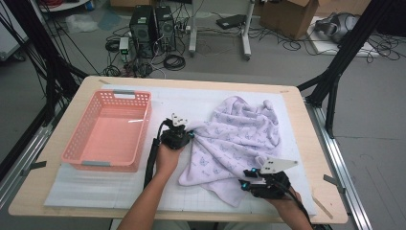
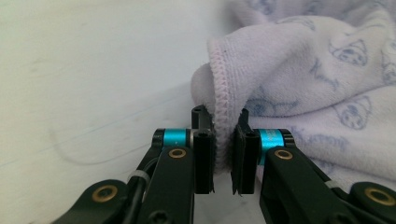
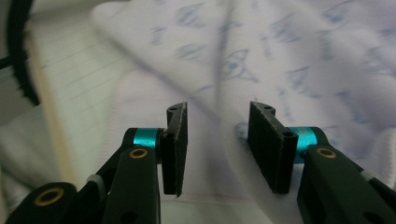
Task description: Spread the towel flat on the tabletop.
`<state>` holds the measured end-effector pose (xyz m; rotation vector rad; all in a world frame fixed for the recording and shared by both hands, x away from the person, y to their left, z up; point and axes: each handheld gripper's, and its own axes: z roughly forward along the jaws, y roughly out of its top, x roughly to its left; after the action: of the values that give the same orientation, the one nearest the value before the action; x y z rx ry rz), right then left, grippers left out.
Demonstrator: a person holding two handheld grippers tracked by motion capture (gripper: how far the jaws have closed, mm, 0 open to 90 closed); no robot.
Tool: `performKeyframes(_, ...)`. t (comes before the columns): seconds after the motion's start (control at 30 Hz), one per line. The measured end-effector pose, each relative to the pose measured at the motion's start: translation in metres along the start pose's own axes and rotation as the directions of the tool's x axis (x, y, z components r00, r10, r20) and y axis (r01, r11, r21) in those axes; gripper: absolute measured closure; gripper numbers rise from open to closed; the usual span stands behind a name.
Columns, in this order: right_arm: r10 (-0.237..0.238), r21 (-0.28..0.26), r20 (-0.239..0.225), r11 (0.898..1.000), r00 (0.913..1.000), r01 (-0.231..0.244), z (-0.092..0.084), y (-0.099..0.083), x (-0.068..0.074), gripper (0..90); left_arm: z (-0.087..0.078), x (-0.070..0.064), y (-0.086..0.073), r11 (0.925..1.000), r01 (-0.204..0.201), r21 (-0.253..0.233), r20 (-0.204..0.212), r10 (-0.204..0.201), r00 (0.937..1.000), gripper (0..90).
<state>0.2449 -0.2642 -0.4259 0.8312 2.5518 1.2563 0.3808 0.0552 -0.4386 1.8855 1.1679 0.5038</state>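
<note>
From up high, the lilac towel [image 1: 237, 143] lies crumpled on the white mat [image 1: 95, 191], right of centre on the table [image 1: 297, 120], with the pink basket [image 1: 109, 130] standing well apart on the left. My left gripper [image 1: 184, 132] is at the towel's left edge, just beside the basket's right wall, and my right gripper [image 1: 261, 181] sits at the towel's near right corner, close to the table's front edge. Down the left gripper [image 2: 223, 140] view now: the towel's stitched hem [image 2: 219, 88] runs straight down between my jaws, and they're pinching it, pads tight on the cloth either side, the rest of the towel [image 2: 317, 70] bunched up to the right and bare mat [image 2: 93, 70] to the left. Over to the right gripper [image 3: 218, 135] view: the jaws stand spread, hanging over the towel [image 3: 280, 51] with a fold of it blurred beneath them, nothing pressed between the pads, and the gridded mat [image 3: 70, 70] showing off to the left.
</note>
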Motion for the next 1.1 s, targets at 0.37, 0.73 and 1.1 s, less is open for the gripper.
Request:
performKeyframes(0.37, -0.123, 0.126, -0.030, 0.984, 0.9919, 0.126, 0.015, -0.005, 0.008, 88.6, -0.002, 0.004, 0.001, 0.9981, 0.049, -0.037, -0.018, -0.050, 0.9986, 81.3)
performKeyframes(0.73, 0.070, 0.097, 0.378, 0.989, 0.9231, -0.115, -0.064, -0.039, -0.068, 89.1, 0.004, -0.002, 0.001, 0.9962, 0.076, -0.043, 0.064, -0.073, 0.9953, 77.0)
performKeyframes(1.1, 0.190, -0.027, 0.465, 0.979, 0.8650, -0.200, -0.071, -0.042, -0.074, 71.2, -0.016, -0.016, -0.002, 0.9995, 0.013, -0.029, 0.227, -0.006, 0.9739, 45.2)
